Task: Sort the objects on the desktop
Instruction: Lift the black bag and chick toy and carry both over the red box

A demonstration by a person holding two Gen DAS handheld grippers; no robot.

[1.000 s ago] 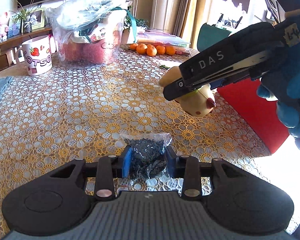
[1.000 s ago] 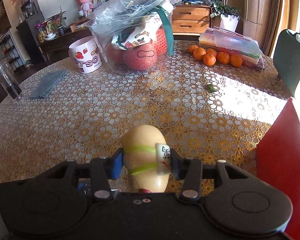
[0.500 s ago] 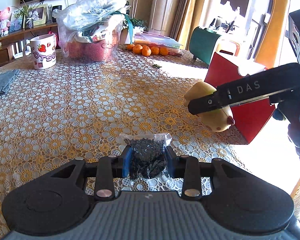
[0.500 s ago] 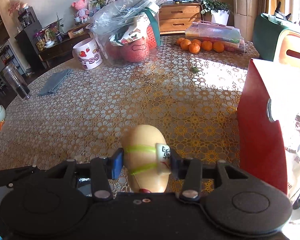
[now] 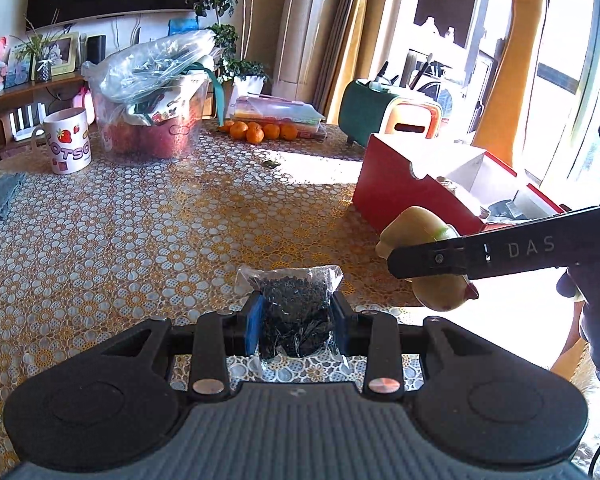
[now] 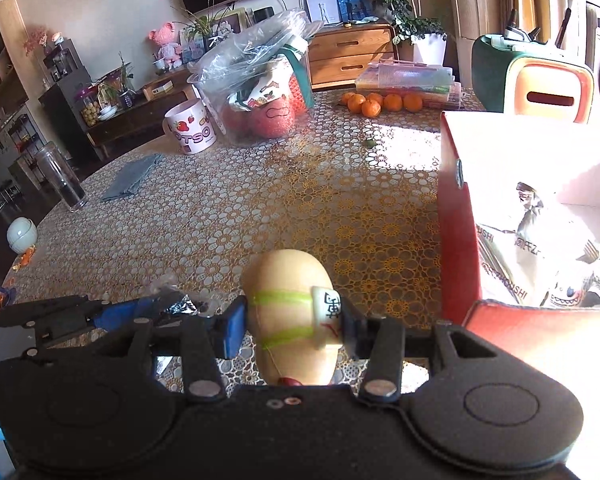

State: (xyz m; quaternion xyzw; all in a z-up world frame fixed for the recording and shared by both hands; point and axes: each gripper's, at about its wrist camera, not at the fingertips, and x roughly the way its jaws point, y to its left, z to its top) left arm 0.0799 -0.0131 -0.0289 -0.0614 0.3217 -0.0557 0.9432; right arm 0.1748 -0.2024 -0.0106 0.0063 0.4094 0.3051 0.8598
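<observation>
Left wrist view: your left gripper (image 5: 296, 322) is clamped on a clear packet of dark granules (image 5: 291, 307), held above the lace-patterned tablecloth (image 5: 120, 240). To the right, your right gripper (image 5: 428, 258) carries a cream egg-shaped toy (image 5: 424, 224) just in front of the open red box (image 5: 396, 184).

Right wrist view: your right gripper (image 6: 290, 328) is closed on the cream egg-shaped toy (image 6: 288, 280), which wears green bands and a white tile. The red box (image 6: 456, 240) stands just to its right, packets lying inside. Your left gripper (image 6: 152, 312) shows at lower left with its packet.
</observation>
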